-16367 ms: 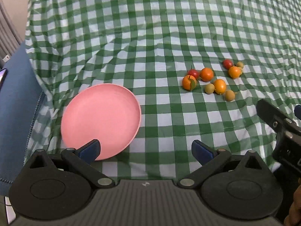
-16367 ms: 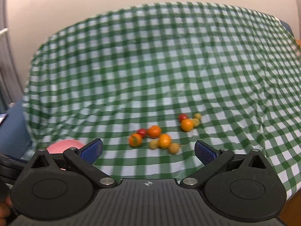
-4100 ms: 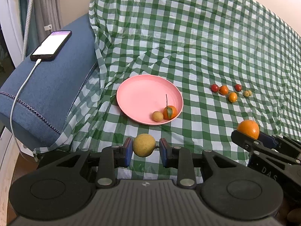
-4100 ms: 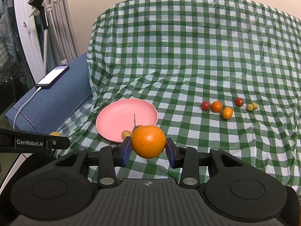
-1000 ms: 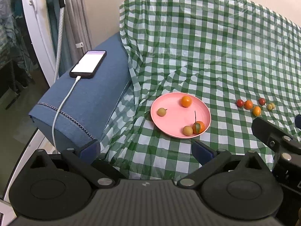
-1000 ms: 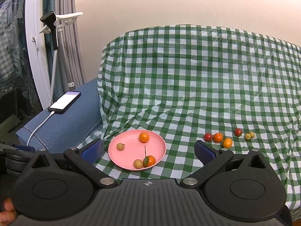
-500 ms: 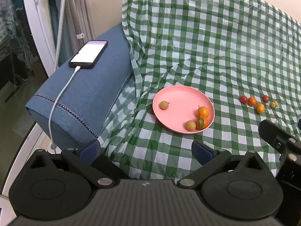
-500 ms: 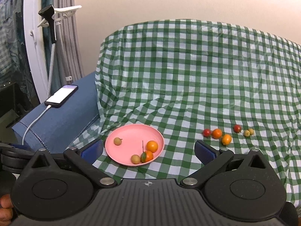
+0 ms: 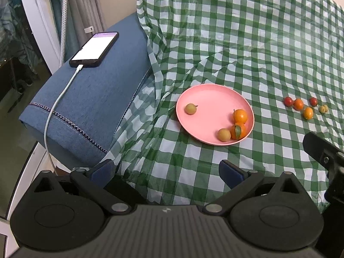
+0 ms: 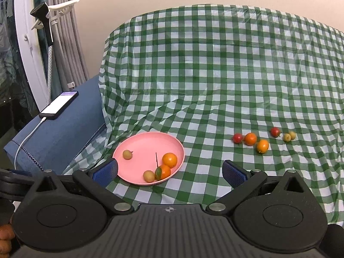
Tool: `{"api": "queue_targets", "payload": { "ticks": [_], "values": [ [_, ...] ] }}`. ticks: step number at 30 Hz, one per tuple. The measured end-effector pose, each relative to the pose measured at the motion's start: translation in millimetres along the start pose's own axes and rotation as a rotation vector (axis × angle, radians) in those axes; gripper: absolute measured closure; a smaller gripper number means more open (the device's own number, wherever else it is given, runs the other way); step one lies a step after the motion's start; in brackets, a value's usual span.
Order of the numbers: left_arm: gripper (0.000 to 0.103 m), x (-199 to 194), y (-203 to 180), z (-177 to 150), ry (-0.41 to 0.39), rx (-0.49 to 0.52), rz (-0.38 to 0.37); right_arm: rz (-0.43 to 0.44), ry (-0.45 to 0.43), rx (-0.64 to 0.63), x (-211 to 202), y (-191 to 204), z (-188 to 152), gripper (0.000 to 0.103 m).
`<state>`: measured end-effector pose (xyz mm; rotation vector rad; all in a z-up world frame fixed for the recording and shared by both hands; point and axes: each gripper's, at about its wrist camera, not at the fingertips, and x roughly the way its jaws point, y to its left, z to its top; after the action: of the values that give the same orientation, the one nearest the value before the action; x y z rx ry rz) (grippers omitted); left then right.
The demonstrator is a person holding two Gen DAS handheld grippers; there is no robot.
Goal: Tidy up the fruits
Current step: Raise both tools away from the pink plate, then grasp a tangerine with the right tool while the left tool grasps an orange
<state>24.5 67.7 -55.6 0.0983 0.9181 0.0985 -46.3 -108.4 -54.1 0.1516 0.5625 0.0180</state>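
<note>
Right wrist: four fruits (image 10: 169, 160) plated.

right gripper (image 10: 169, 173): jaws wide apart, empty | pink plate (image 10: 142, 145): four fruits | checked cloth (image 10: 215, 75): six loose fruits (image 10: 250, 139)

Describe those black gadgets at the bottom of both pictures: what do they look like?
Each is a hand-held black plastic tool. The left tool and the right tool both have a ribbed grey-black body, two round discs, silver pivot screws, and two angled arms tipped with blue textured pads. A small round emblem sits at the body's centre.
</note>
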Motion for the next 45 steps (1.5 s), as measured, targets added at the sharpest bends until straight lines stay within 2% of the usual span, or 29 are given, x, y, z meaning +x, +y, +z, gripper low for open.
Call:
{"api": "queue_targets", "payload": {
  "ticks": [7, 13, 20, 24, 28, 31, 40, 41, 43, 44, 45],
  "values": [
    [0.0, 8.1, -17.8, 9.7, 0.006, 0.043, 0.007, -0.003, 0.024, 0.04, 11.6, -13.6, -6.0, 0.001],
    [0.0, 20.4, -45.0, 20.5, 0.02, 0.096, 0.001, -0.047, 0.03, 0.095, 25.1, -39.4, -10.3, 0.001],
    [0.0, 45.2, -95.3, 44.2, 0.032, 0.169, -0.035, -0.174, 0.027, 0.177, 48.5, -96.8, -15.1, 0.001],
    [0.0, 65.2, -134.6, 66.5, 0.025, 0.217, -0.083, -0.251, 0.031, 0.216, 66.5, -135.8, -20.5, 0.001],
    [0.0, 90.2, -173.9, 91.1, 0.045, 0.254, -0.124, -0.326, 0.033, 0.228, 100.6, -170.9, -20.5, 0.001],
    [0.0, 108.7, -196.0, 107.1, 0.055, 0.26, -0.12, -0.356, 0.04, 0.22, 137.0, -192.4, -16.5, 0.001],
    [0.0, 159.0, -226.6, 131.2, 0.071, 0.304, -0.079, -0.338, 0.115, 0.211, 239.5, -230.3, -9.9, 0.001],
    [0.0, 164.2, -230.7, 134.1, 0.072, 0.312, -0.077, -0.333, 0.118, 0.206, 244.1, -226.9, -8.9, 0.003],
    [0.0, 171.8, -237.7, 137.1, 0.07, 0.326, -0.084, -0.311, 0.113, 0.178, 253.7, -226.2, -10.1, 0.015],
    [0.0, 174.9, -242.2, 139.2, 0.069, 0.332, -0.09, -0.305, 0.114, 0.169, 257.6, -227.2, -10.0, 0.026],
    [0.0, 178.0, -247.8, 141.9, 0.065, 0.34, -0.103, -0.295, 0.114, 0.162, 260.3, -227.6, -11.1, 0.047]
  ]
}}
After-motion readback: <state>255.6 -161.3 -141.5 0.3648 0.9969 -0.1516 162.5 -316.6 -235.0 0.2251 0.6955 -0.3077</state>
